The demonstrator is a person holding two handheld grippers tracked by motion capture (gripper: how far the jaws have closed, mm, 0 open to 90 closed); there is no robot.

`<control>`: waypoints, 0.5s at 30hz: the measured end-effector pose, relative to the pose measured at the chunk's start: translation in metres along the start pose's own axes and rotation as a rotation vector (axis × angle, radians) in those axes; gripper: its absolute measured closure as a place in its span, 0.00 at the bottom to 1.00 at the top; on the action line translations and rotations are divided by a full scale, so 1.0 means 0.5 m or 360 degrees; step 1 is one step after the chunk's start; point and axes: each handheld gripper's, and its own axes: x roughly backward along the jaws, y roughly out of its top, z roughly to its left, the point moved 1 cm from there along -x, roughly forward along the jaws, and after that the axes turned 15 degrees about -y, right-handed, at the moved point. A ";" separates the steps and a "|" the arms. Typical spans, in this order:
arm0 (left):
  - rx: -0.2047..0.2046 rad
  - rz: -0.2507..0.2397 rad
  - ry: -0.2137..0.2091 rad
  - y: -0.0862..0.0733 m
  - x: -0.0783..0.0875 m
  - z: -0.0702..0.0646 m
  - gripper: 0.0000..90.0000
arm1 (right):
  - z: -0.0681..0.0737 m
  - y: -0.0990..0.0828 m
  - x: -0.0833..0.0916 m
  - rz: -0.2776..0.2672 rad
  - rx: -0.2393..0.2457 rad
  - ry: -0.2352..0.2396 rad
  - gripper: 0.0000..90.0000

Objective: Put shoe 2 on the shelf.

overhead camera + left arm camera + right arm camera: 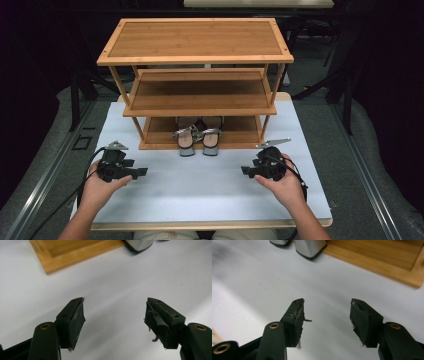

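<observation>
Two tongs, left [141, 171] and right [245, 170], stand released and empty beside the sandals [198, 136] on the rack [150, 145]; next probably reaching inward to grasp each heel

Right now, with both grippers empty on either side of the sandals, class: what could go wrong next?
1. The sandals sit close together with heels overhanging the bottom shelf; grabbing one may knock the other off.
2. The middle shelf hangs low over them, so a lifted sandal or gripper could strike it.
3. The left gripper and right gripper point toward each other, jaws open; reaching inward together, they might collide.
</observation>
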 end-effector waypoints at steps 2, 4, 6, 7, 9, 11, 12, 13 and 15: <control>0.0011 -0.0017 0.0006 -0.017 -0.002 0.007 0.36 | -0.004 -0.014 -0.006 -0.0002 -0.0011 0.0074 0.50; 0.0015 -0.0030 0.0006 -0.030 -0.006 0.013 0.37 | -0.003 -0.025 -0.011 0.0013 -0.0013 -0.0083 0.50; 0.0018 -0.0044 0.0017 -0.041 -0.007 0.017 0.37 | -0.015 -0.037 -0.020 -0.0012 -0.0045 0.0103 0.49; 0.0023 -0.0042 0.0025 -0.047 -0.008 0.019 0.37 | -0.012 -0.043 -0.022 -0.0009 -0.0069 -0.0077 0.49; 0.0024 -0.0048 0.0031 -0.056 -0.012 0.022 0.37 | -0.019 -0.057 -0.028 -0.0021 -0.0118 -0.0055 0.49; 0.0014 -0.0040 0.0034 -0.063 -0.016 0.024 0.37 | -0.022 -0.067 -0.032 0.0002 -0.0090 -0.0057 0.49; 0.0009 -0.0035 0.0044 -0.067 -0.018 0.025 0.37 | -0.021 -0.070 -0.031 0.0006 -0.0085 -0.0145 0.49; 0.0007 -0.0038 0.0059 -0.070 -0.021 0.025 0.37 | -0.025 -0.075 -0.031 -0.0014 -0.0090 -0.0104 0.49; -0.0016 -0.0031 0.0073 -0.074 -0.026 0.024 0.37 | -0.026 -0.084 -0.030 -0.0032 -0.0107 -0.0203 0.49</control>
